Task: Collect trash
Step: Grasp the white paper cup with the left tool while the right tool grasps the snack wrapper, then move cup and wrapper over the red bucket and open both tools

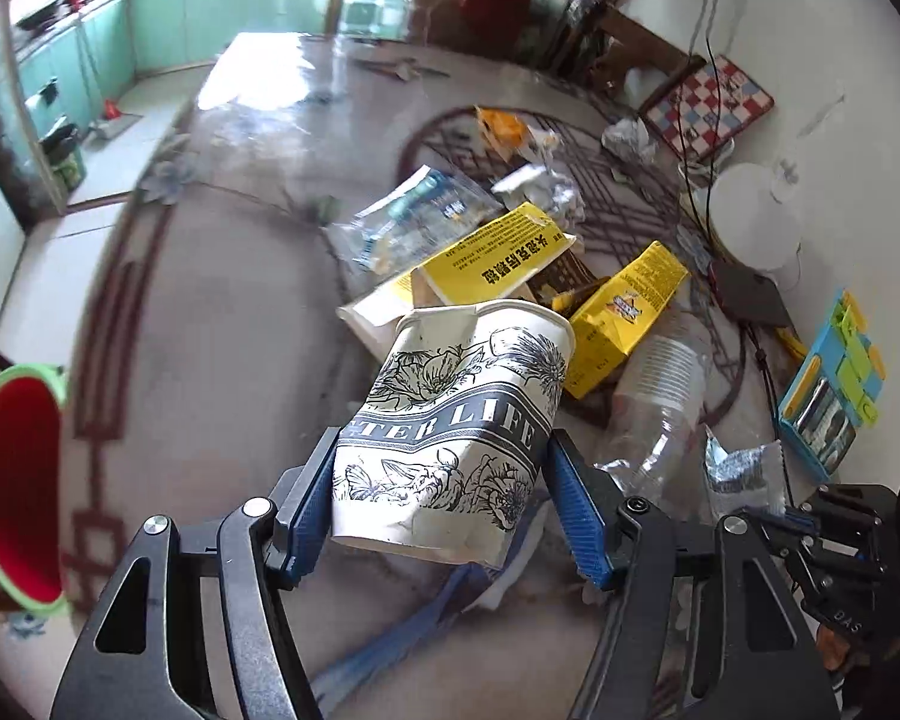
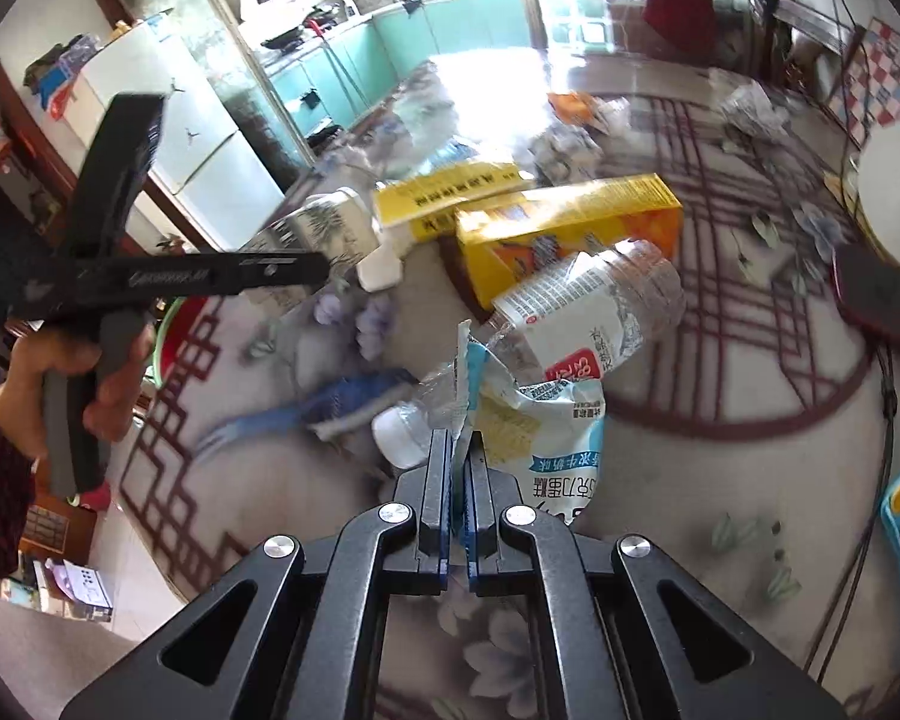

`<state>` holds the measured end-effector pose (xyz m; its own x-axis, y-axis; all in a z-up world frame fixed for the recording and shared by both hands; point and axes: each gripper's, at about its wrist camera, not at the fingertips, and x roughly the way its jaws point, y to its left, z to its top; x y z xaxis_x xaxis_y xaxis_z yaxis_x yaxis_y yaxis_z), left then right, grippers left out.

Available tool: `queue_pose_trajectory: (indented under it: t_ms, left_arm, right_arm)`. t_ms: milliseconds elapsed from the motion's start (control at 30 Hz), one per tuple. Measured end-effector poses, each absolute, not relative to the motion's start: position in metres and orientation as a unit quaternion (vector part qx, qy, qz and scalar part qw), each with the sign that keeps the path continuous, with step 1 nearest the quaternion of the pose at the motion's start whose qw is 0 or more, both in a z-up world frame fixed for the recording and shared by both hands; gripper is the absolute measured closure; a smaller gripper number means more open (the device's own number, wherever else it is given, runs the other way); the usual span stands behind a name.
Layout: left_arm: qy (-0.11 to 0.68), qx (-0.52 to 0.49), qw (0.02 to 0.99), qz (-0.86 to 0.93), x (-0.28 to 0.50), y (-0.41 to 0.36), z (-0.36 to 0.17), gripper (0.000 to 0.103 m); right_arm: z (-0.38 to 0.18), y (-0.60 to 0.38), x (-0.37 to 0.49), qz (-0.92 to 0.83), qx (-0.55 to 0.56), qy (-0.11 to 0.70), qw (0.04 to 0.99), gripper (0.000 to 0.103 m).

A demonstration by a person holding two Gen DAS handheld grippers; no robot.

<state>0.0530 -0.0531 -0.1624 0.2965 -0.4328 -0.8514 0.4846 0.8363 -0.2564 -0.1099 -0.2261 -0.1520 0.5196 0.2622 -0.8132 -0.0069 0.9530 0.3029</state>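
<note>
1. Left gripper (image 1: 441, 480): blue pads clamped on a crumpled paper cup (image 1: 456, 420) with a flower print, held above the floor.
2. Right gripper (image 2: 462, 468): jaws nearly together, pinching the torn edge of a snack wrapper (image 2: 546, 426).
3. Just beyond the right fingers: clear plastic bottle (image 2: 594, 312), then yellow boxes (image 2: 570, 222).
4. Far left of the left gripper: red bin with a green rim (image 1: 15, 480).
</note>
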Motion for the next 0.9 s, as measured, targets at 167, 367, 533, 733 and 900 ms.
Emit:
queue_pose_trajectory:
  t_ms: [167, 367, 533, 733, 900]
  left_arm:
    - [0.522, -0.024, 0.818, -0.243, 0.048, -0.024, -0.157, 0.038]
    - [0.523, -0.045, 0.823, -0.218, 0.043, -0.001, -0.152, 0.038]
    - [0.517, -0.052, 0.827, -0.214, 0.044, 0.011, -0.144, 0.038]
    - [0.508, -0.065, 0.832, -0.211, 0.044, 0.023, -0.136, 0.038]
    - [0.503, -0.07, 0.836, -0.208, 0.046, 0.031, -0.133, 0.038]
  right_arm:
    - [-0.138, -0.212, -0.099, 0.088, 0.125, 0.467, 0.871, 0.101]
    - [-0.126, -0.201, -0.086, 0.098, 0.127, 0.452, 0.878, 0.101]
    - [-0.118, -0.192, -0.079, 0.107, 0.122, 0.442, 0.882, 0.101]
    - [-0.106, -0.179, -0.071, 0.115, 0.119, 0.43, 0.888, 0.101]
    - [-0.101, -0.168, -0.067, 0.12, 0.116, 0.425, 0.89, 0.101]
